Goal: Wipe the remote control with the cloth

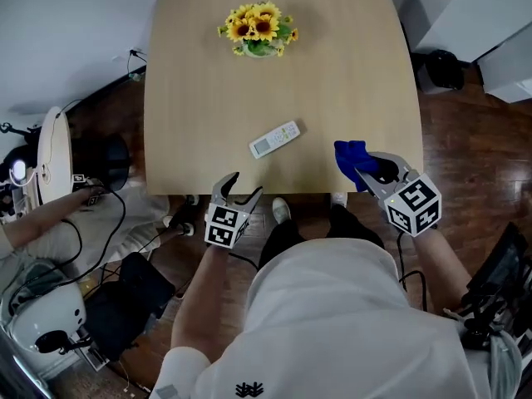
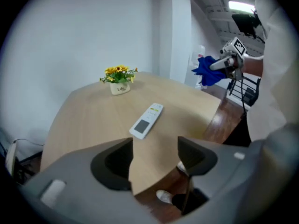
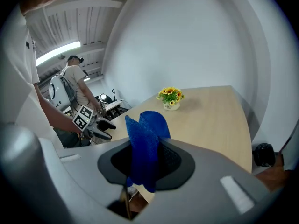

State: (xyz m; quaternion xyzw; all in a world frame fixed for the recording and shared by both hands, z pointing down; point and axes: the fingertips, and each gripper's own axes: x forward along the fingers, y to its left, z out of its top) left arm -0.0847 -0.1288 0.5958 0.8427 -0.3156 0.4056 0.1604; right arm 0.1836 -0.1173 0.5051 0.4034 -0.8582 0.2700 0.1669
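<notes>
The right gripper [image 1: 371,166] is squeezed tight on the blue cloth [image 1: 351,158]. The cloth sticks up out of its jaws in a bunch. Its bottom end is tucked down between them, so the pads are hidden. This gripper is over the near edge of the table [image 1: 208,98].

The left gripper [image 1: 245,185] has its jaws apart with nothing in them. It hangs just off the same edge.

The white remote control [image 1: 275,139] lies flat on the table, just ahead of the left gripper, touching neither tool. Its buttons are too small to make out. Far ahead stands a pot of sunflowers [image 1: 259,30].
</notes>
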